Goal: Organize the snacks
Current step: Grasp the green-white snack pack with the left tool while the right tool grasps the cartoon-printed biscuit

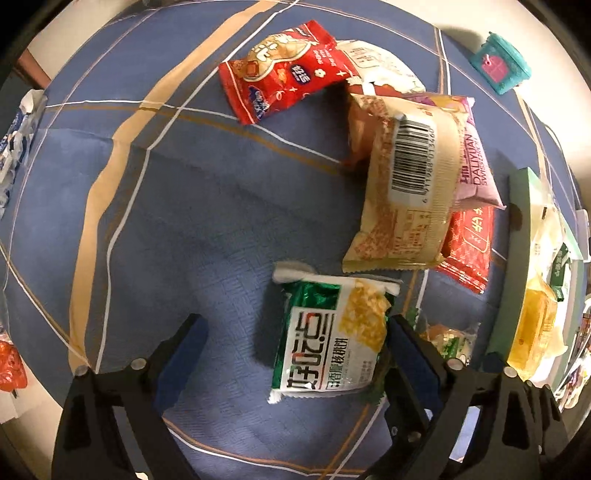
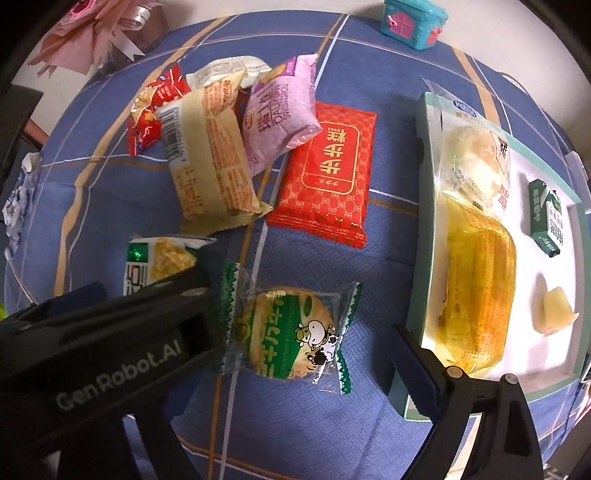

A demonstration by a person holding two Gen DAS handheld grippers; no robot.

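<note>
Surface: blue checked cloth (image 1: 192, 229) is spread over the worktop, and snacks are scattered on it.
Left tool (image 1: 295, 332): pointed down, jaws spread wide; a green-and-white cracker packet (image 1: 328, 332) lies on the cloth between them, close against one finger, far from the other, and is not gripped.
Right tool (image 2: 306, 332): jaws are held wide over a clear-wrapped round biscuit (image 2: 291, 332) printed with a cow; the biscuit lies flat on the cloth, untouched by either finger.
Pile: a beige packet (image 2: 210, 166) with a barcode is leaned on a pink packet (image 2: 280, 114); a red packet with white print (image 1: 284, 70) and a white packet (image 2: 229, 70) are seen behind them.
Red flat packet (image 2: 325, 173): laid just beside the pink one, between pile and tray.
Tray (image 2: 424, 258): pale green rim, white floor; a yellow wrapped cake (image 2: 480, 280), a clear-wrapped pastry (image 2: 476, 155), a small green carton (image 2: 546, 221) and a pale yellow piece (image 2: 557, 310) are held in it.
Teal box (image 2: 413, 22): set at the far edge of the cloth.
</note>
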